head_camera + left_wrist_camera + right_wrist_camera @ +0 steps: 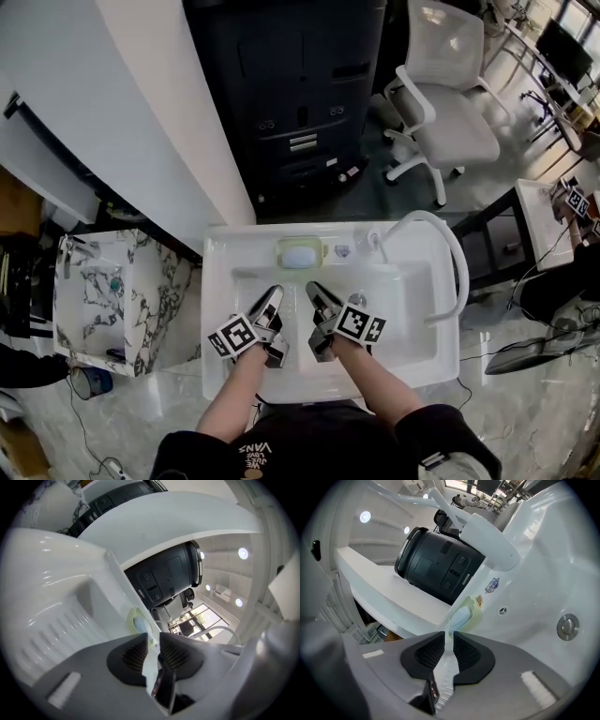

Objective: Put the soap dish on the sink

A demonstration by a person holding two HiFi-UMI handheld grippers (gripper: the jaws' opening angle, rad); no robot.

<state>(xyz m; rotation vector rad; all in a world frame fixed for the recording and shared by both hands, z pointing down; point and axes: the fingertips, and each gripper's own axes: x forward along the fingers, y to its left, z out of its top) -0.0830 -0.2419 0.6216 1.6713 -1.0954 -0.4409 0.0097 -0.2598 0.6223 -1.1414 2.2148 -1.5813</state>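
The pale green soap dish (300, 253), with a bluish-white soap bar in it, rests on the back ledge of the white sink (221, 281), left of the tap. Both grippers hover over the basin, pointing at the ledge. My left gripper (273, 298) is open and holds nothing; in its own view the dish (139, 623) lies just beyond the jaws (152, 641). My right gripper (319, 292) stands with a narrow gap and nothing between the pads; the dish (464, 613) shows just past its tips (449, 639).
A white tap with a curved hose (442, 242) rises at the sink's back right. The drain (567, 626) is in the basin floor. A marble-patterned basin (108, 291) stands at the left, with a black cabinet (300, 94) and an office chair (450, 112) behind.
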